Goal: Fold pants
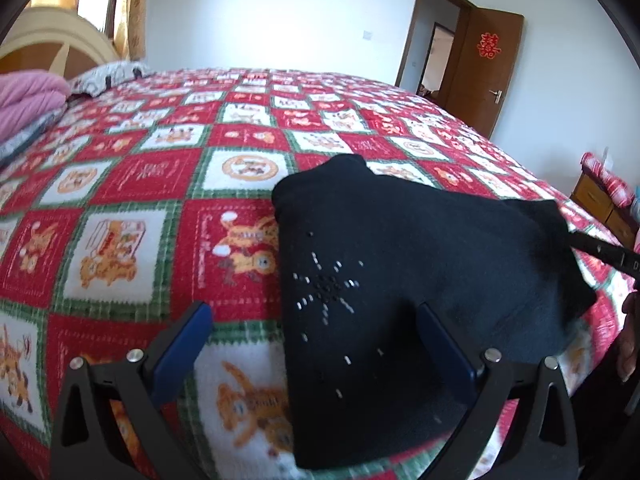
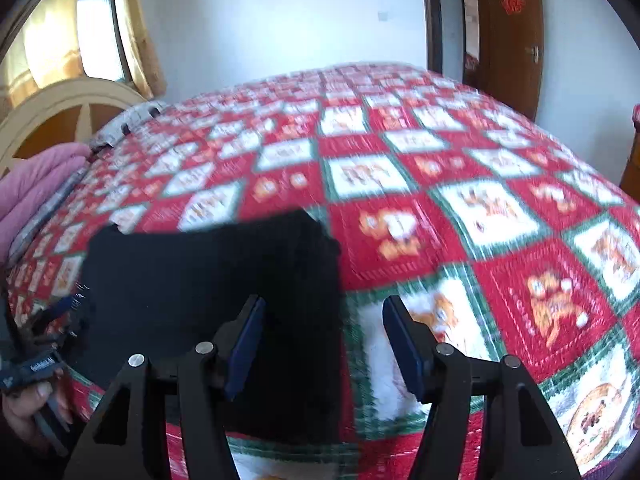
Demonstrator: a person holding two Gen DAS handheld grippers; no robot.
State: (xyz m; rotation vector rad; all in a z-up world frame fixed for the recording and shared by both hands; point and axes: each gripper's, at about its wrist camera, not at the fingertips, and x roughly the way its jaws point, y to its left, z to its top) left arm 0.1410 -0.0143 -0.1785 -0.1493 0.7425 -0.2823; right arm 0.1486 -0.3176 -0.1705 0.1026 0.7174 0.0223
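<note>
The black pants lie folded in a compact bundle on the red, white and green checked blanket, with a sparkly stud pattern on top. My left gripper is open, hovering over the bundle's left edge, holding nothing. In the right wrist view the pants lie at lower left. My right gripper is open and empty above the bundle's right edge. The right gripper's finger shows in the left wrist view, touching the bundle's right corner. The left gripper appears at the far left of the right wrist view.
The blanket covers a large bed. Pink bedding and a patterned pillow lie by the cream headboard. A brown door stands open at the back right. A wooden cabinet is beside the bed.
</note>
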